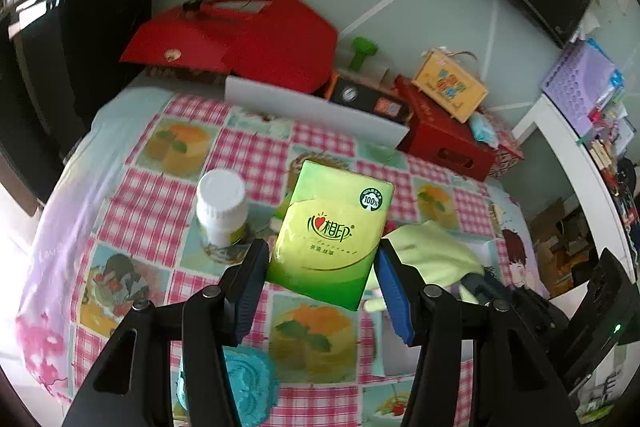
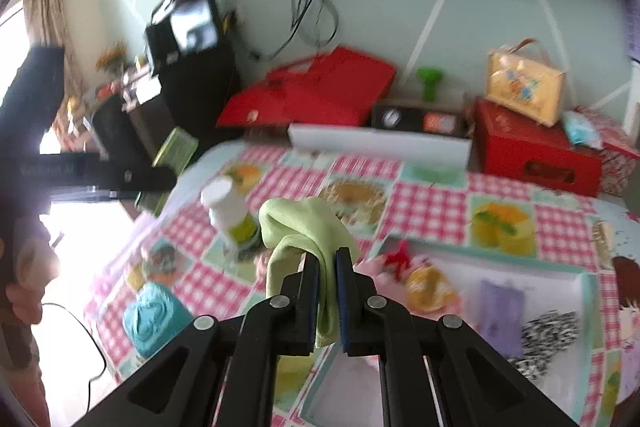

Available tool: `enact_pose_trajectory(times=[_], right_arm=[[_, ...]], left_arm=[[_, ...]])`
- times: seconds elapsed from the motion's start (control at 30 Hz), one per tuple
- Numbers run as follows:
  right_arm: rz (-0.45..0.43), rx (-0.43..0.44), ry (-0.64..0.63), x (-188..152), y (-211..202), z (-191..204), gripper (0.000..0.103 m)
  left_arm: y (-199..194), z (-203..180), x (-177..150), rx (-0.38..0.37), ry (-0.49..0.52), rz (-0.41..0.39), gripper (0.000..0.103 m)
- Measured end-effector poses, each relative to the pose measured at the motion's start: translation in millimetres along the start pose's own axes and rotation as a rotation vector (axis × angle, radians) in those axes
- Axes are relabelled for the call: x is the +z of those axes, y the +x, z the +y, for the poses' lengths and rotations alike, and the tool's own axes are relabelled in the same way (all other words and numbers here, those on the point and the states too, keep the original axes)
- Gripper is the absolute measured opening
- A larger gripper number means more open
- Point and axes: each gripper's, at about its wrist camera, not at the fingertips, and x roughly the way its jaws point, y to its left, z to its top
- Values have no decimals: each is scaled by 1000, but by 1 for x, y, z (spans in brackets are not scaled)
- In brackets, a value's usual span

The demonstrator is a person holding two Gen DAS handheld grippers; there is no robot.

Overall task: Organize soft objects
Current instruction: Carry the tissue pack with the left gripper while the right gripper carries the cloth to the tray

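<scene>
Green tissue pack [image 1: 330,239] in left gripper [image 1: 322,287], green cloth [image 2: 304,239] in right gripper [image 2: 328,299]

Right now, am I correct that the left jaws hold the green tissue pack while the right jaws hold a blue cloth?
Not quite: the cloth in the right jaws is light green, not blue, as the right wrist view shows. The left jaws do hold the green tissue pack.

Green tissue pack [image 1: 330,243]: glossy, printed face up, tilted, raised above the checked worktop [image 1: 248,155]. Pale green cloth [image 2: 304,247]: limp, bunched on top, a strip hanging down, also off the worktop.
</scene>
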Motion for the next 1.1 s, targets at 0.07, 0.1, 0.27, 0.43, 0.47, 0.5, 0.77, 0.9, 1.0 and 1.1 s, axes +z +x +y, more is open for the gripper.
enact_pose_trajectory(times=[0.07,0.1,0.27,0.43,0.47,0.5,0.77,0.9,1.0,1.1], right_arm=[[-46,-20,25,5,-18,-9,9],[-61,-29,34,7,-24,-13,9],[-137,-109,109,13,-61,-45,9],[-172,-202,173,10,-88,-78,9],[-175,-218,185,9,-92,-84,9],[-179,-234,199,8,-96,-91,9],[-145,-309,279,-2,-98,-131,9],[-94,-331,305,-9,-85,-140,9],[-57,-322,315,-14,-73,-145,9],[-21,-321,314,-18,-61,-146,9]], left_arm=[[-7,-9,2,-8,13,-15,56],[-11,-14,3,-12,20,-23,56],[-19,-40,5,-36,50,-45,56],[-12,-69,1,-70,90,-36,56],[-10,-74,0,-77,100,-31,56],[-6,-81,-1,-84,109,-24,56],[31,-120,-15,-115,173,50,56],[54,-129,-23,-109,191,90,56],[73,-131,-30,-97,188,122,56],[88,-132,-34,-89,187,148,56]])
